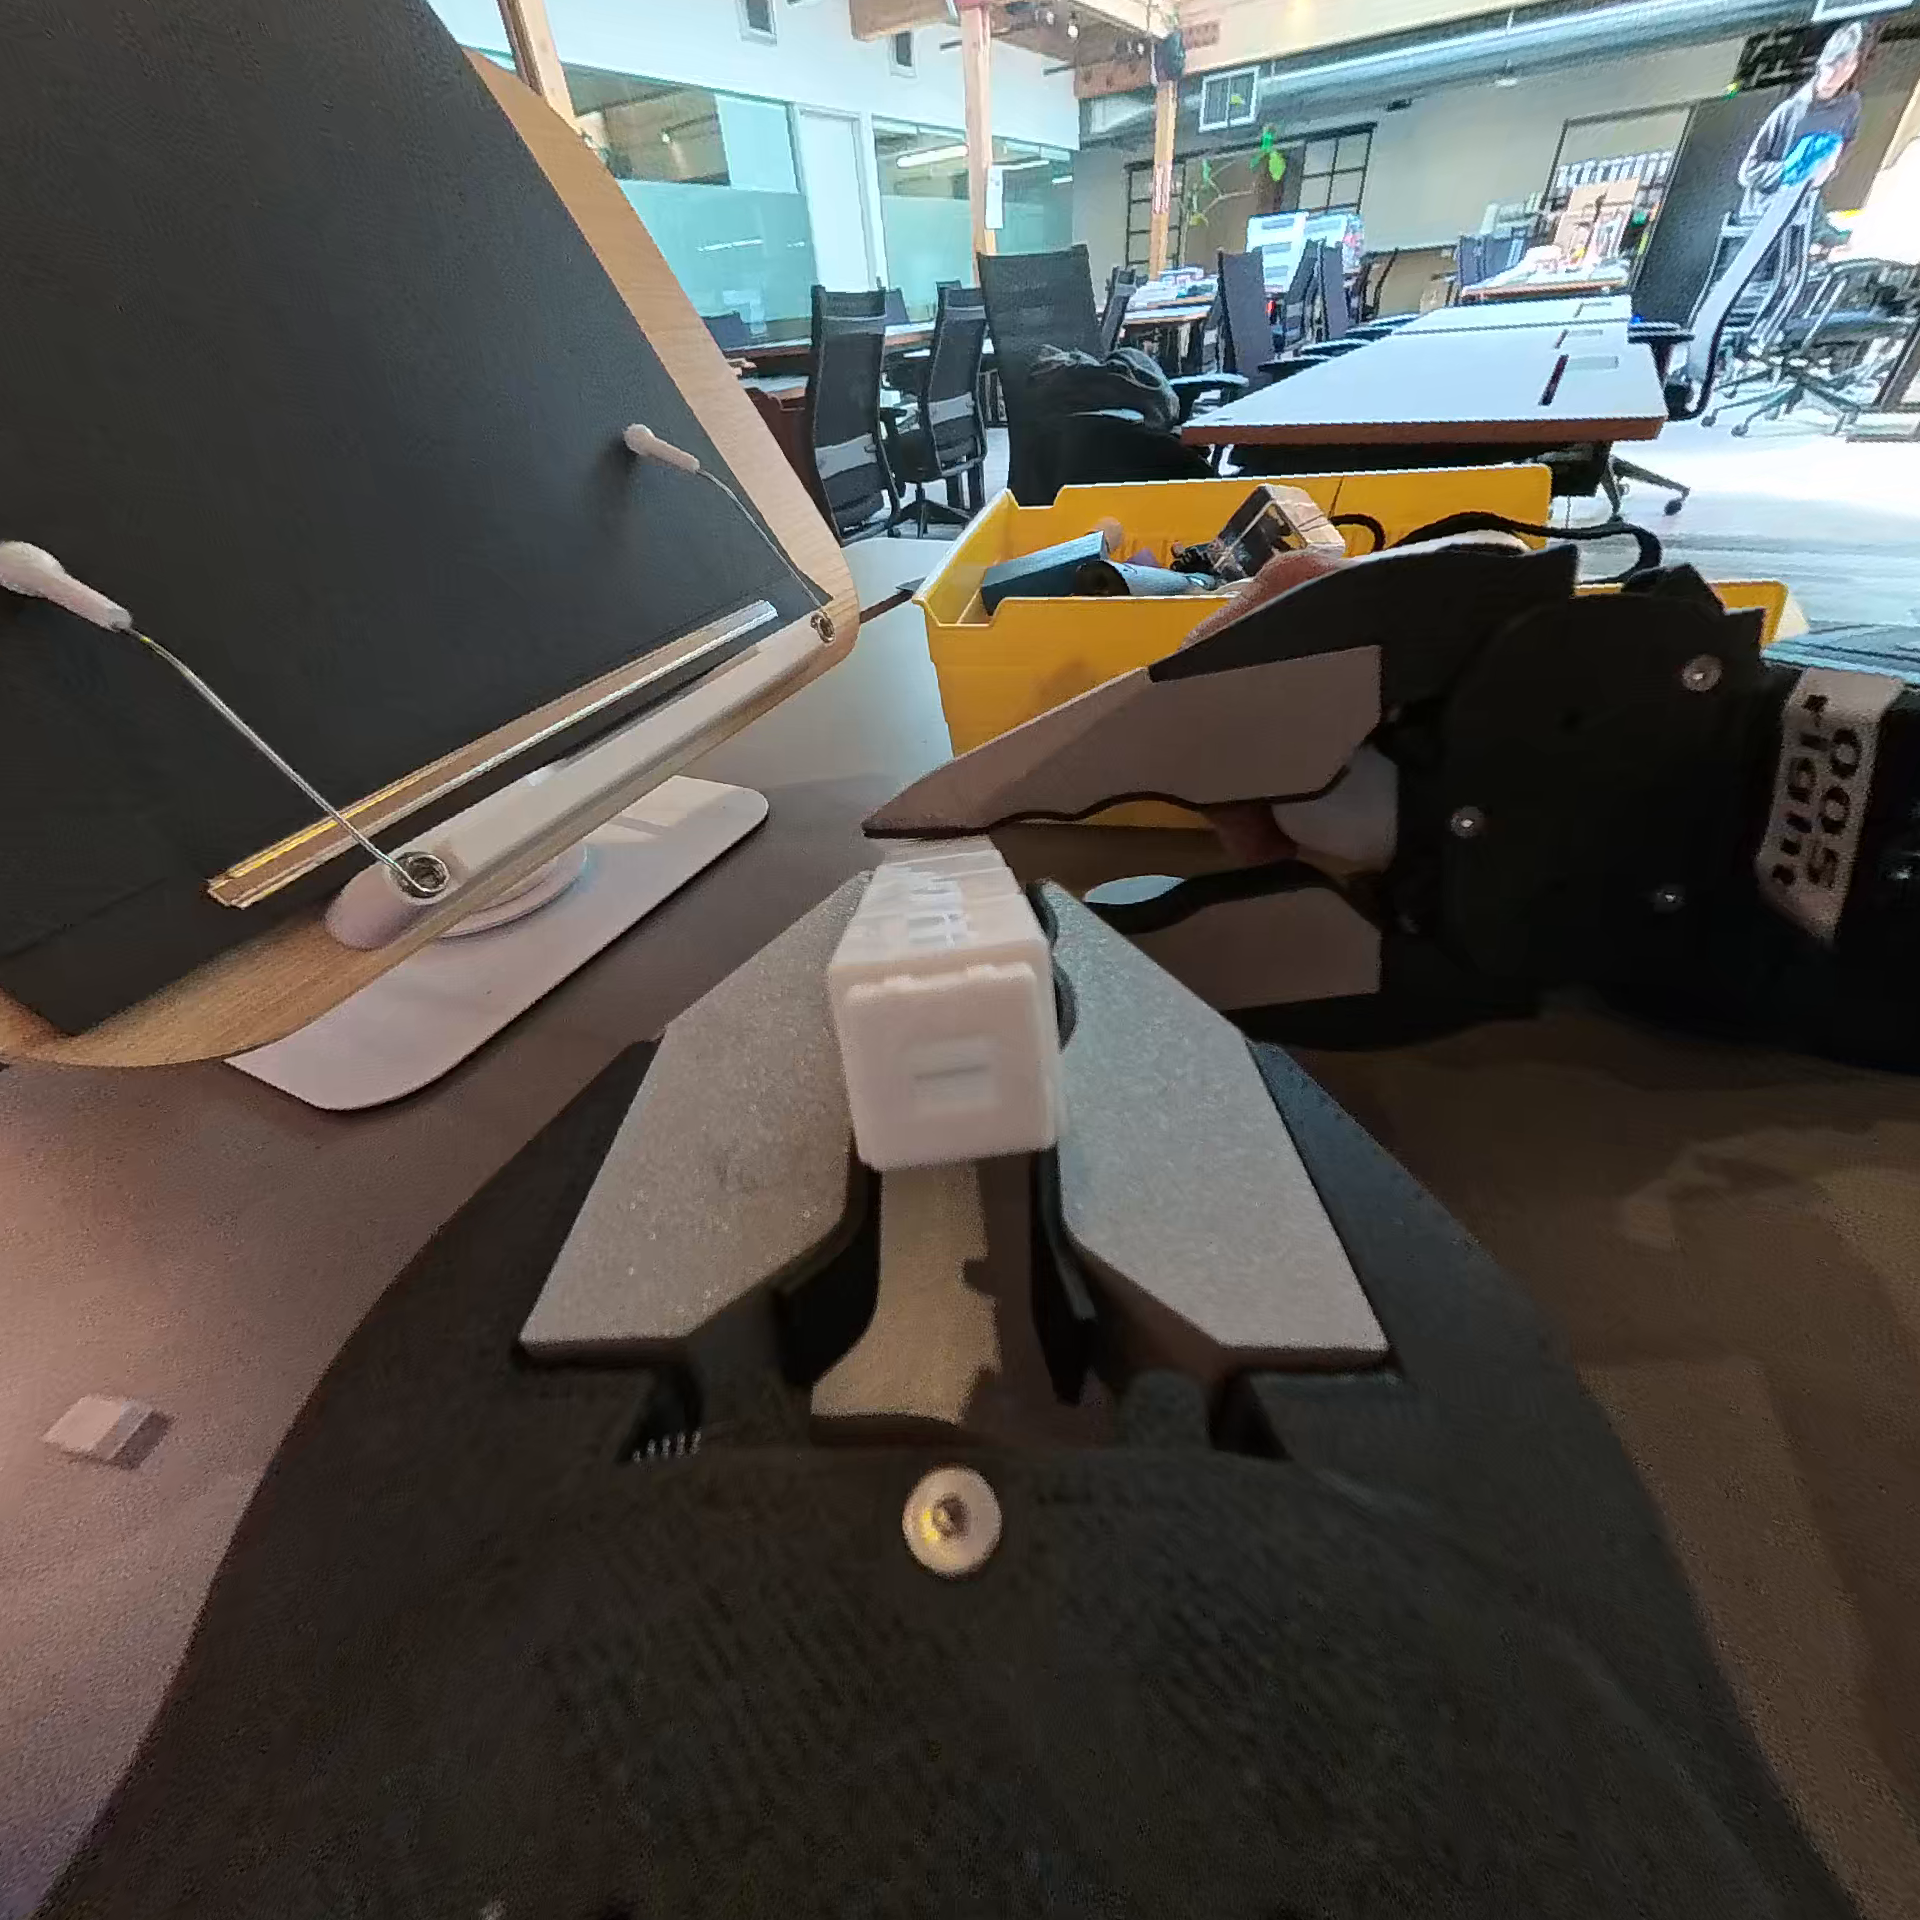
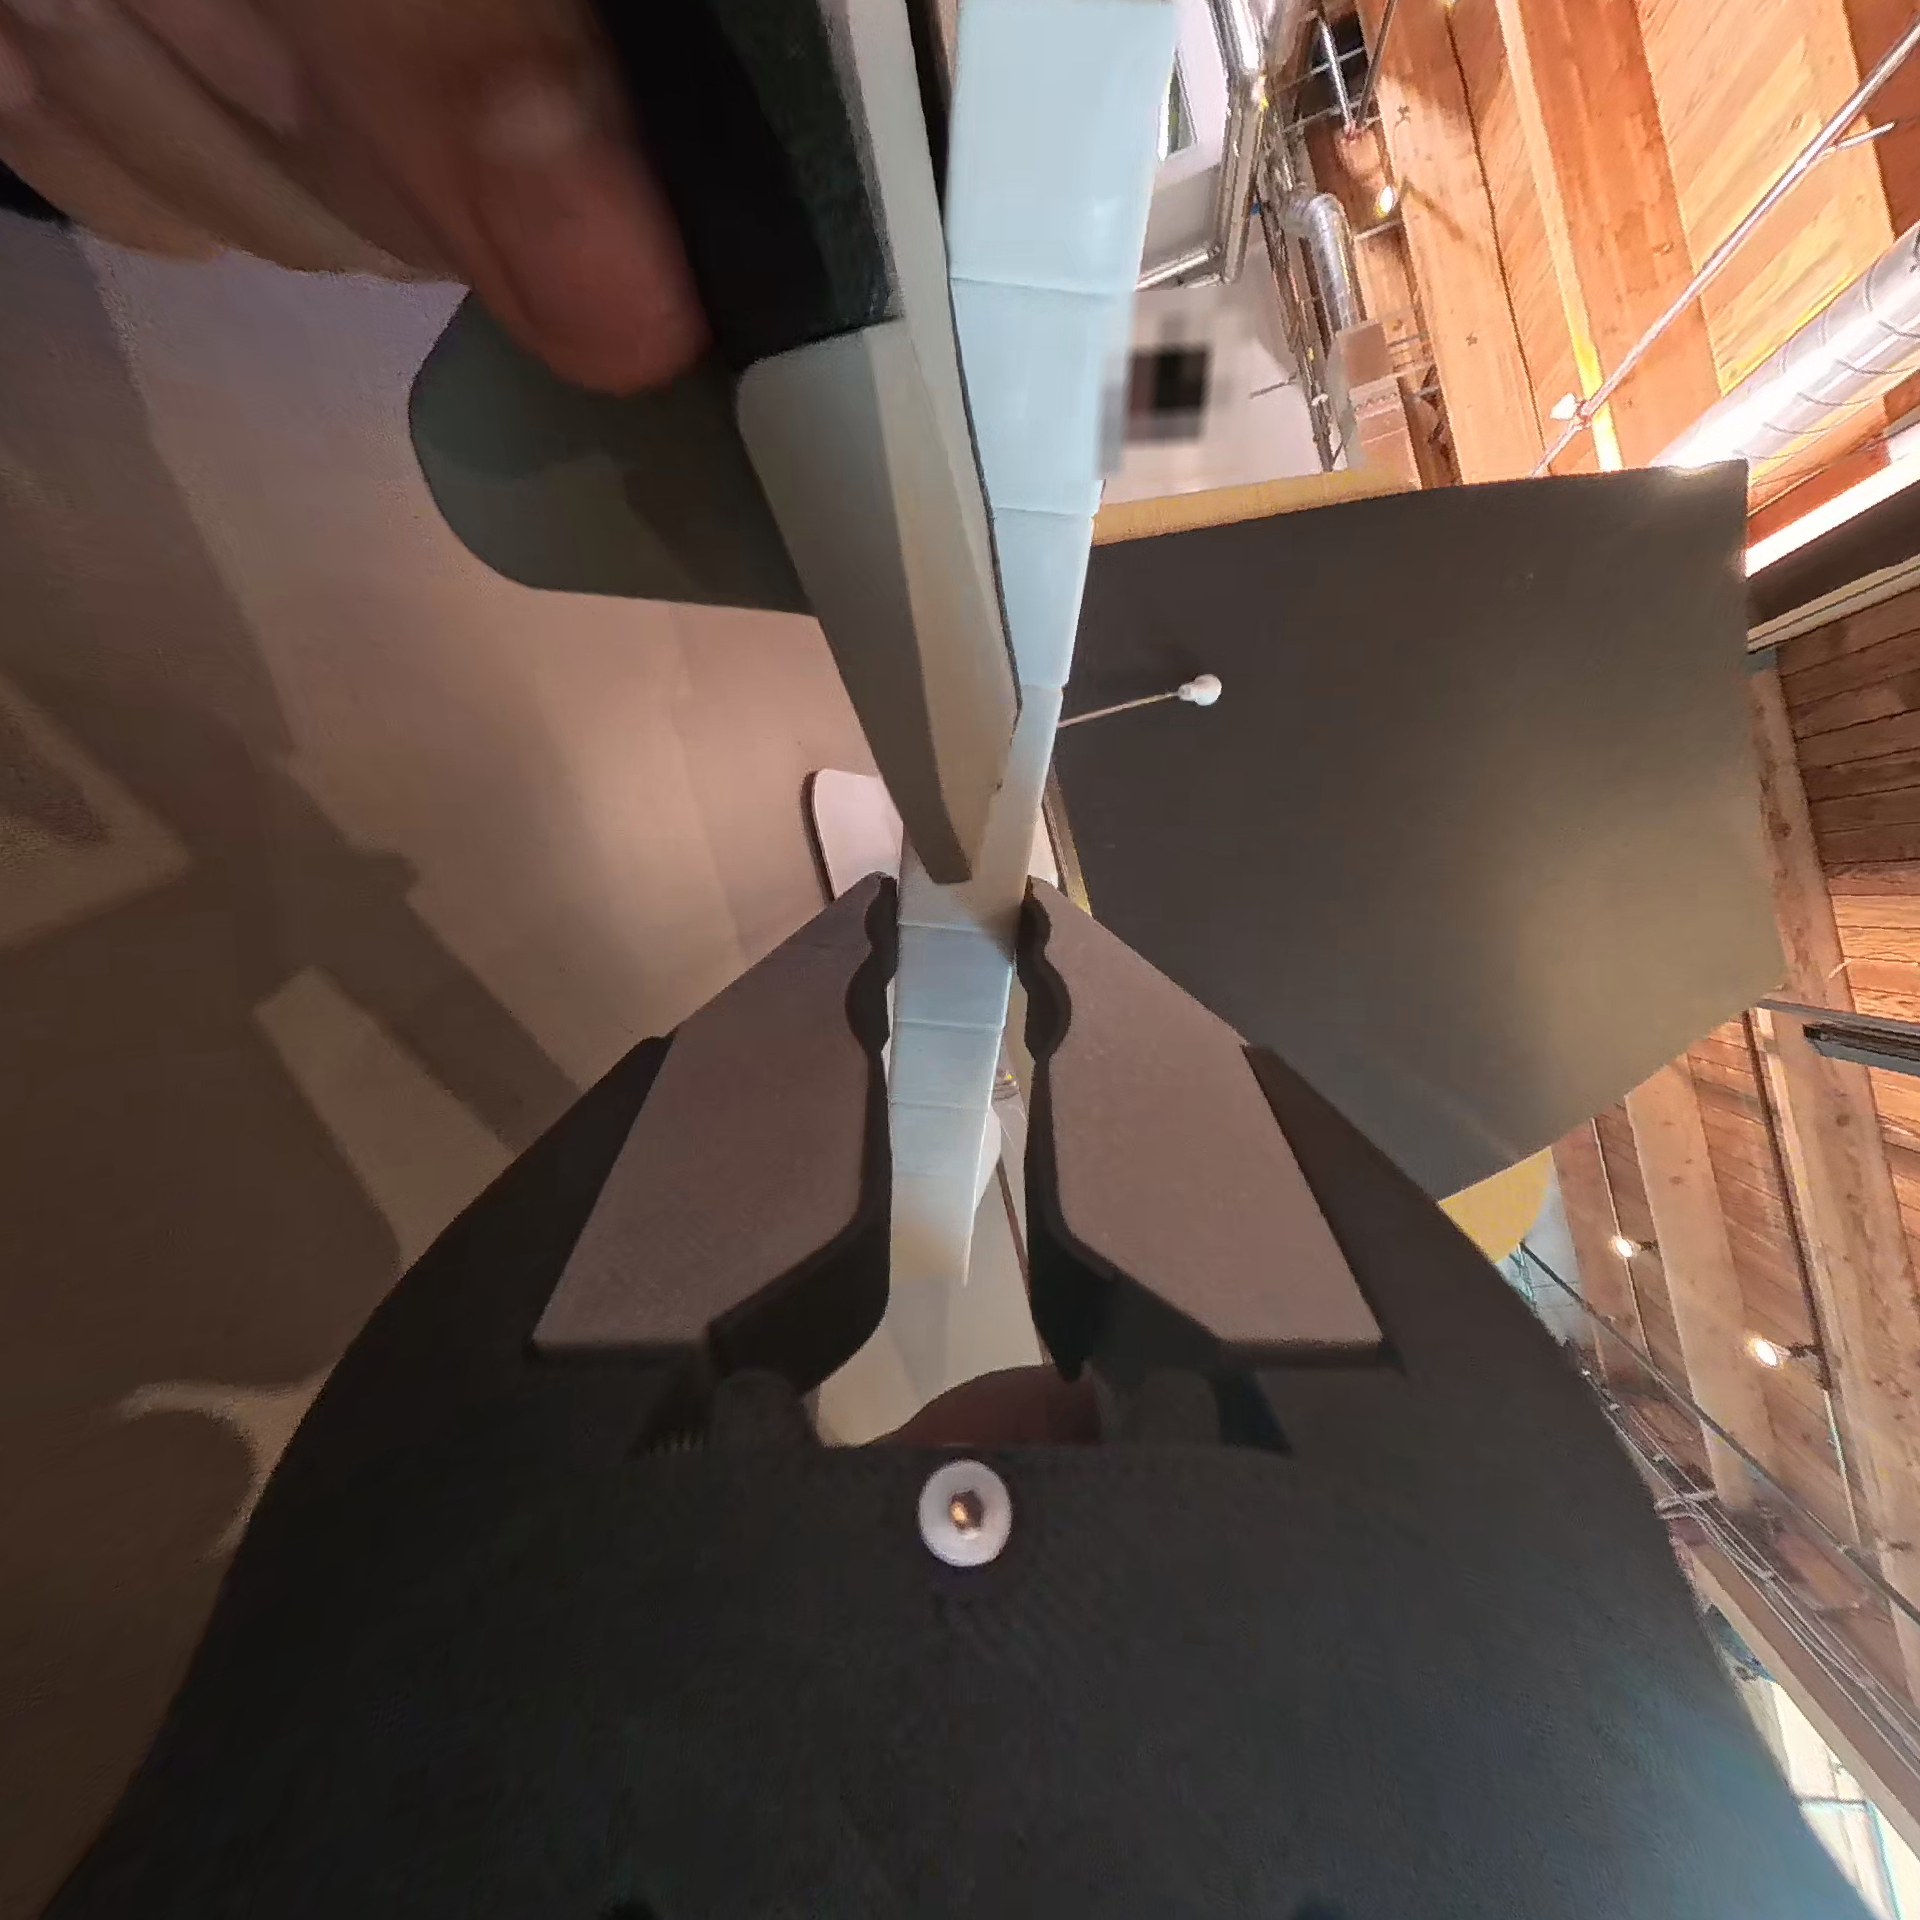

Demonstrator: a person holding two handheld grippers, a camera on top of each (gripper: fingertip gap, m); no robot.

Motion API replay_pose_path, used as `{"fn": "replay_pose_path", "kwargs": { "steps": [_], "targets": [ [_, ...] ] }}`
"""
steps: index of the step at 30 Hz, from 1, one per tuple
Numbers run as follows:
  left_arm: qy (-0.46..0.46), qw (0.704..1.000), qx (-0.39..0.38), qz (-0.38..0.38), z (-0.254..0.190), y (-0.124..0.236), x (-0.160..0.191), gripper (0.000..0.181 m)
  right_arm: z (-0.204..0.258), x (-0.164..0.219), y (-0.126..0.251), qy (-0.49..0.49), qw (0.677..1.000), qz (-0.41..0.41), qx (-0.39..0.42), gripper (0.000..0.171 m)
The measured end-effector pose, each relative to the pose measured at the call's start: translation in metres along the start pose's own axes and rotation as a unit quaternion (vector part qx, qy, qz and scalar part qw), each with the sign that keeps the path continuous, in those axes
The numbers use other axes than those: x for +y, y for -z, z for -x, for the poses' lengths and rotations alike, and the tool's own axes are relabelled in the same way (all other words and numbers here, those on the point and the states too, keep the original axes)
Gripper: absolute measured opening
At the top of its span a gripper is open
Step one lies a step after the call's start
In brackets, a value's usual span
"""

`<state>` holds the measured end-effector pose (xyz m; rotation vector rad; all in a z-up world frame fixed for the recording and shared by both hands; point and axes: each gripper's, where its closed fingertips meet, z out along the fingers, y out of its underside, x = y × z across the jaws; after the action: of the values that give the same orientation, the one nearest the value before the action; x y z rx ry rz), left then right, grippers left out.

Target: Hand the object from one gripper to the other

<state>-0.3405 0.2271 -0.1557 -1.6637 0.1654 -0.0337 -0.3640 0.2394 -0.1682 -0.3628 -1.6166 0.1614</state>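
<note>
Office desk [image 1: 1558, 1247]: yellow bin [image 1: 1049, 665] of oddments [image 1: 1153, 569]

Open office: long white desks [image 1: 1455, 384], black mesh chairs [image 1: 1039, 322], frosted glass partitions [image 1: 727, 239], timber ceiling [image 2: 1621, 208].

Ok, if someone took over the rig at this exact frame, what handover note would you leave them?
Left tongs: shut on the white segmented bar, which points forward between the fingers.
Right tongs: astride the bar's far end, with the tips at its two sides. I cannot tell whether they are clamping.
Nearby: the yellow bin of parts sits behind the tongs, and the slanted black board stands to the left.
Done: both tongs are at the bar.
Left: confirm the right grip, open the left tongs, then draw them apart.
</note>
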Motion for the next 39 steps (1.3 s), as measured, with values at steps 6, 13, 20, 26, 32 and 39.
{"fn": "replay_pose_path", "kwargs": {
  "steps": [6,13,20,26,32,39],
  "targets": [
    [0.028,0.999,0.018,-0.013,0.004,0.005,-0.006,0.020,-0.004,-0.007,0.005,-0.087,0.995,-0.040,-0.016,0.020],
    [0.128,0.987,0.063,-0.074,0.020,0.024,-0.020,0.020,-0.015,-0.030,0.027,-0.394,0.891,-0.144,-0.173,0.045],
    [0.114,0.980,0.157,-0.040,-0.007,0.036,-0.021,0.021,-0.010,-0.024,0.036,-0.399,0.876,-0.147,-0.226,0.035],
    [0.064,0.976,0.206,0.005,-0.034,0.033,-0.007,0.021,0.019,-0.041,0.047,-0.384,0.851,-0.160,-0.320,0.028],
    [0.075,0.975,0.211,0.004,-0.036,0.033,-0.007,0.022,0.020,-0.046,0.049,-0.382,0.846,-0.165,-0.332,0.027],
    [0.095,0.980,0.174,-0.012,-0.023,0.030,-0.010,0.029,0.014,-0.039,0.042,-0.405,0.841,-0.153,-0.326,0.027]
  ]
}}
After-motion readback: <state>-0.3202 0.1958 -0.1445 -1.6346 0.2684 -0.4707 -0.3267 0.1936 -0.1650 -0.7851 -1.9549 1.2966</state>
